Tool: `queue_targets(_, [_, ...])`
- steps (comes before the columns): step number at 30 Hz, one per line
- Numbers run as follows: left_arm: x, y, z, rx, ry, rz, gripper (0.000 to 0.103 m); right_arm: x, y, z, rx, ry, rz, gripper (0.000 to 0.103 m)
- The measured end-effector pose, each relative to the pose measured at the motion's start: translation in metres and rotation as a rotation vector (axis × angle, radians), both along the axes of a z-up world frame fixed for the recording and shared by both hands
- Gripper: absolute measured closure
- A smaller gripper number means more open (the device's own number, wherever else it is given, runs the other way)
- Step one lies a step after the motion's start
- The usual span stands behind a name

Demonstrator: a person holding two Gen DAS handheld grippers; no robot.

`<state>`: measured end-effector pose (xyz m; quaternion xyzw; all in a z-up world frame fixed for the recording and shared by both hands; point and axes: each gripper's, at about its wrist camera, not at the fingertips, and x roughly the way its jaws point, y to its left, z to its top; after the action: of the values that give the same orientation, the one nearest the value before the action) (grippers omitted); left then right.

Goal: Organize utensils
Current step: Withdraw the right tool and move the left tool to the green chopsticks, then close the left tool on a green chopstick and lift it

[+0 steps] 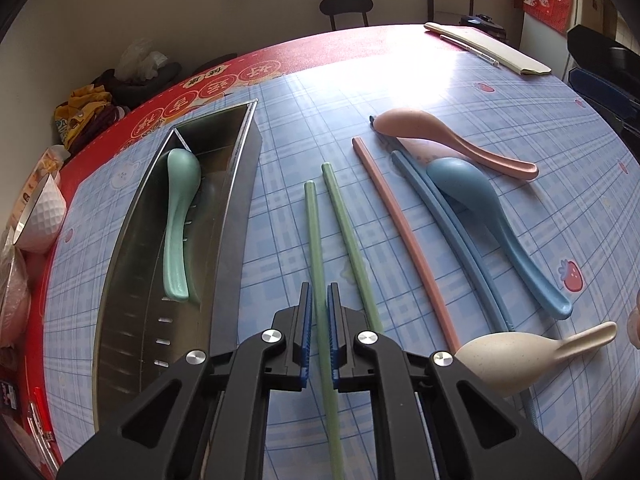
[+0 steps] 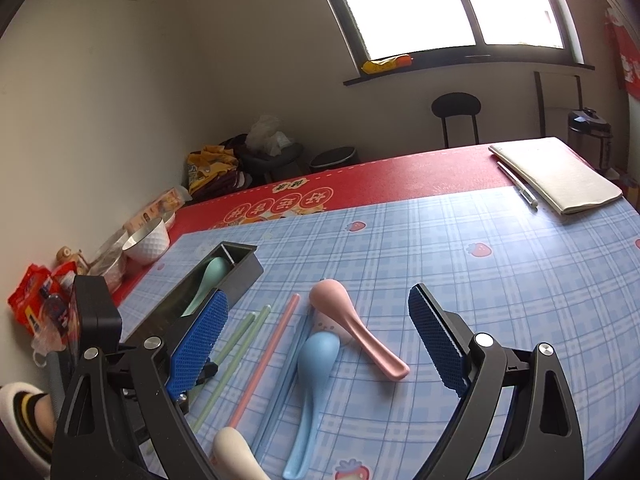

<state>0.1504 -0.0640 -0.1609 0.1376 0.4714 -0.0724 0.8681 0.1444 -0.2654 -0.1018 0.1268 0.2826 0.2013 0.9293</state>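
Green chopstick [image 1: 320, 280] sits inside left gripper [image 1: 319, 344]'s narrow gap — its twin [image 1: 352, 248] just beside; right gripper [image 2: 320, 344] wide open.

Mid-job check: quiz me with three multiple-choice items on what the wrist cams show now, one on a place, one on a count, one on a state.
1. Where is the mint green spoon?
A. inside the metal tray
B. on the tablecloth
C. in the right tongs

2. How many spoons lie outside the tray?
A. one
B. three
C. five

3. How do the left tongs stand?
A. wide open over the bowl
B. empty on the tray
C. nearly shut astride a green chopstick

Answers:
1 A, it lies in the tray's compartment.
2 B, the pink spoon, blue spoon and cream spoon.
3 C, the pads flank the stick; whether they touch it is unclear.
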Motion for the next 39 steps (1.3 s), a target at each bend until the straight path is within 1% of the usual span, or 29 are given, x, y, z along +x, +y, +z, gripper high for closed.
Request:
queue_targets(5, [0.002, 0.0, -0.001, -0.006, 0.0, 0.008, 0.096, 0.0, -0.001, 0.0, 0.008, 0.004, -0.002, 0.014])
queue_targets(14, [0.001, -0.003, -0.001, 0.018, 0.008, -0.01, 0.095, 0.001, -0.001, 0.001, 0.016, 0.005, 0.004, 0.014])
queue_targets(16, [-0.004, -0.003, -0.001, 0.027, 0.008, -0.009, 0.095, 0.001, -0.002, 0.0, 0.019, 0.006, 0.008, 0.014])
queue_targets(19, [-0.015, -0.007, -0.003, 0.073, -0.016, -0.035, 0.096, 0.001, -0.001, 0.0, 0.023, 0.007, 0.012, 0.014])
queue_targets(20, [-0.017, -0.007, -0.003, 0.078, -0.021, -0.039, 0.096, 0.001, -0.001, 0.001, 0.024, 0.006, 0.015, 0.014])
queue_targets(24, [-0.016, -0.003, -0.002, 0.044, -0.01, -0.027, 0.096, 0.001, 0.001, 0.0, 0.024, 0.005, 0.022, 0.014])
queue_targets(30, [-0.017, -0.002, -0.003, 0.036, -0.028, -0.04, 0.097, 0.003, 0.002, -0.003, 0.023, 0.019, 0.022, 0.014])
queue_targets(37, [-0.02, 0.0, -0.003, 0.016, -0.046, -0.03, 0.097, 0.007, 0.003, -0.009, 0.026, 0.044, 0.026, 0.014])
queue_targets(39, [-0.019, 0.004, -0.003, -0.007, -0.04, -0.024, 0.097, 0.009, 0.005, -0.011, 0.022, 0.051, 0.03, 0.014])
